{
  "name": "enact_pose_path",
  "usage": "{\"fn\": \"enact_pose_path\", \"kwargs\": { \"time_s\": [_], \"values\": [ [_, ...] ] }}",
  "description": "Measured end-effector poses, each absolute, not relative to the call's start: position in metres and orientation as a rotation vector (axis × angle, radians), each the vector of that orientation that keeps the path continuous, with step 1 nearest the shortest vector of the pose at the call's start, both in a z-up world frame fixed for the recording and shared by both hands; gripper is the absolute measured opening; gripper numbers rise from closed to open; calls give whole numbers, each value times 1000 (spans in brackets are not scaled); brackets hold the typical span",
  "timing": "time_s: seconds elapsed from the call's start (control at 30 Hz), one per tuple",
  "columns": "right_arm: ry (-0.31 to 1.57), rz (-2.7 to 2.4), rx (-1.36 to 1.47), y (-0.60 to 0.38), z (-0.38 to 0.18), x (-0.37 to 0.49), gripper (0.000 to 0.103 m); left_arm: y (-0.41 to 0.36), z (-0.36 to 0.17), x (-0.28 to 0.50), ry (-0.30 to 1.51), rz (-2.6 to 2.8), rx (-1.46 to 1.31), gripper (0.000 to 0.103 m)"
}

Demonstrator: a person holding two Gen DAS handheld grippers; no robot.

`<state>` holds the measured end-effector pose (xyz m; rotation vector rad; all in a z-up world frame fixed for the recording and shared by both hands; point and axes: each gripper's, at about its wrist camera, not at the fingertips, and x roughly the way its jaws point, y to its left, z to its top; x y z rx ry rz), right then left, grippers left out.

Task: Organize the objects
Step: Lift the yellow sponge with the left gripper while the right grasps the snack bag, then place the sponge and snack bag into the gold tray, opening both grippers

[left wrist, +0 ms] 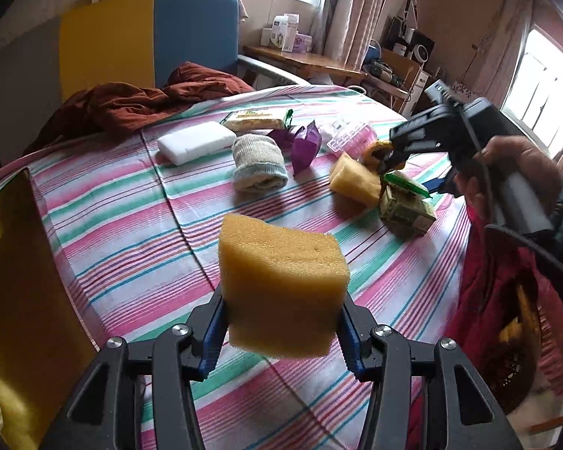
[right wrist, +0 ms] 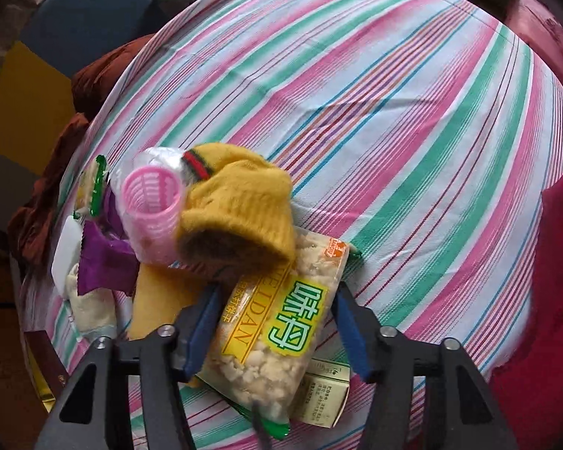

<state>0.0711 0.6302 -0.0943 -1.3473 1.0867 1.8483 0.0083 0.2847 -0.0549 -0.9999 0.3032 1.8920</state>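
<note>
Yellow sponge (left wrist: 281,285) clamped in left tool (left wrist: 281,332), lifted for sorting; right tool (right wrist: 277,332) half-open, straddling snack packet (right wrist: 277,322) on striped bed (right wrist: 394,93).

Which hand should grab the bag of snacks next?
The right. Its gripper already points down over the clear yellow-labelled snack bag, with the bag between its open jaws. The left gripper is busy, shut on a yellow foam sponge block and farther from the pile.
</note>
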Motion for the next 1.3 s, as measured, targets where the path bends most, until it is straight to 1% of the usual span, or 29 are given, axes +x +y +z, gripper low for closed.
{"fn": "enact_pose_path", "kwargs": {
  "time_s": [0.03, 0.13, 0.4, 0.53, 0.67, 0.87, 1.0, 1.1, 1.2, 1.3],
  "values": [
    [1079, 1859, -1348, 628, -92, 72, 50, 284, -54, 9, 300, 1892, -998, 52],
    [1053, 1898, -1348, 621, -82, 79, 44, 279, -51, 9, 287, 1895, -995, 53],
    [1053, 2051, -1320, 591, -53, 107, 40, 269, -44, 10, 247, 1909, -984, 53],
    [1018, 2161, -1285, 560, -37, 105, 39, 260, -38, 10, 224, 1929, -977, 53],
    [940, 2337, -1247, 528, -6, 97, 39, 247, -29, 9, 194, 1955, -966, 53],
    [839, 2591, -1275, 462, 19, 44, 39, 214, -11, -2, 121, 2044, -952, 54],
    [781, 2730, -1347, 410, 23, 8, 39, 176, -2, -19, 58, 2156, -957, 54],
    [750, 2813, -1441, 366, 21, -18, 39, 144, 4, -38, 15, 2269, -968, 54],
    [679, 2876, -1554, 319, 17, -40, 39, 112, 8, -61, -19, 2394, -979, 54],
    [635, 2903, -1662, 280, 8, -57, 41, 82, 9, -86, -49, 2508, -997, 54]
  ]
}}
